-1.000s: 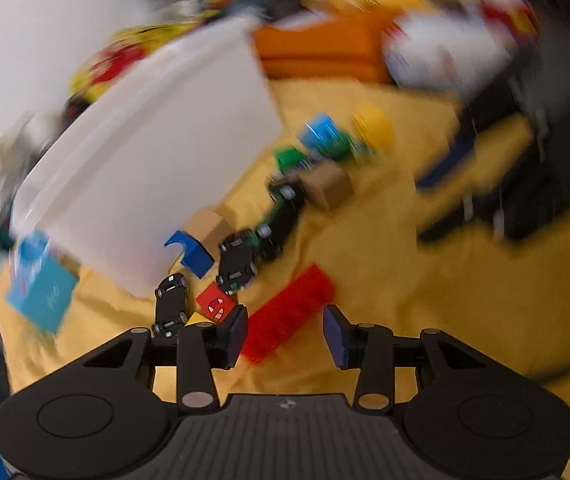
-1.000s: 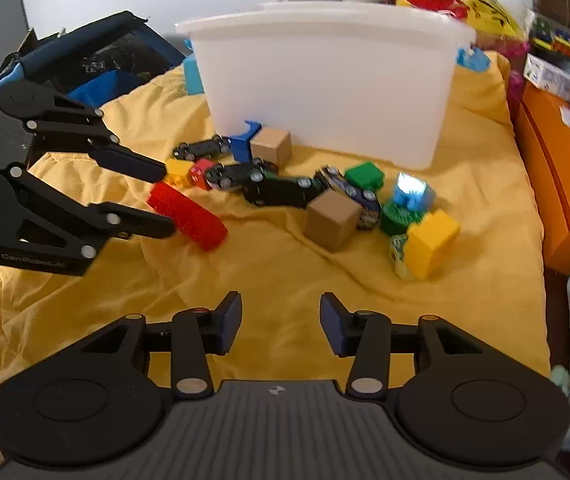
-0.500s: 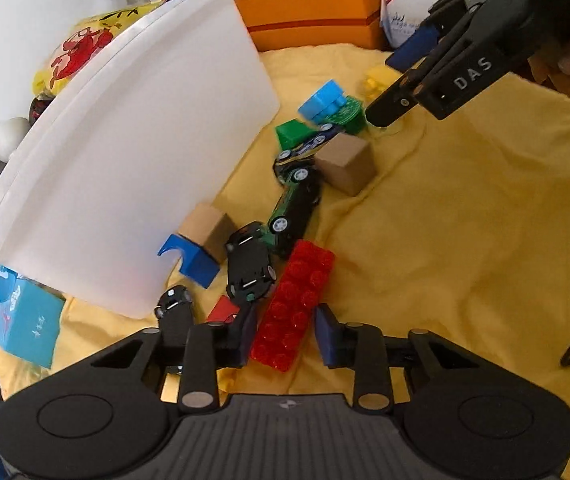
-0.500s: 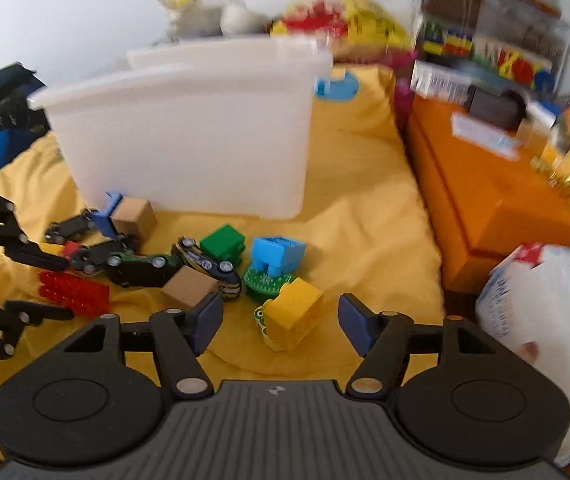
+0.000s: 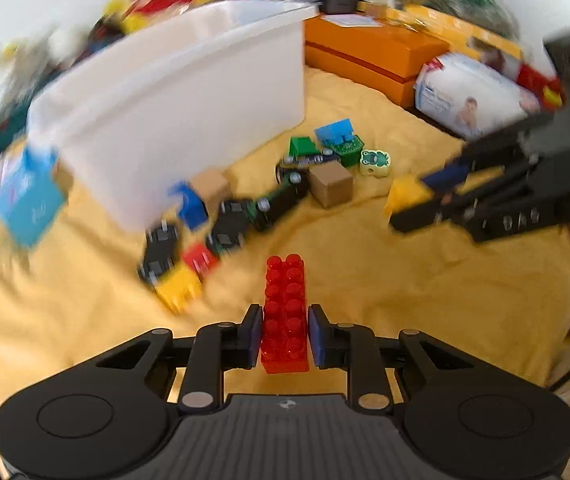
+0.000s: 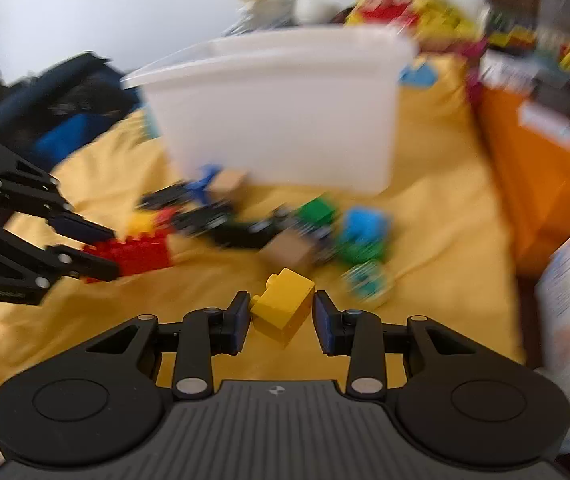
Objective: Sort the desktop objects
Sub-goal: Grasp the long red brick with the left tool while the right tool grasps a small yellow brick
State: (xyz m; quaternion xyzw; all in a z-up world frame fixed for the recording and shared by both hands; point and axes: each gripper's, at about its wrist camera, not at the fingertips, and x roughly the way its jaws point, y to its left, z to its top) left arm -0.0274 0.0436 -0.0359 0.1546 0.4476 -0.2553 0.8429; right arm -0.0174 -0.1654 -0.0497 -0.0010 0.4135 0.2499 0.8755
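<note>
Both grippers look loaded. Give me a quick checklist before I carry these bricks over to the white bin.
1. Left gripper on the red brick: ok, fingers closing against both its sides.
2. Right gripper on the yellow brick: cannot tell; brick sits skewed between the closing fingers, with a gap on one side.
3. Red brick clear of the other toys: ok, apart from the toy cars.
4. White bin open on top: ok, no lid seen.
5. Room inside the bin: cannot tell, its inside is hidden.
6. Grippers apart from each other: ok.
</note>
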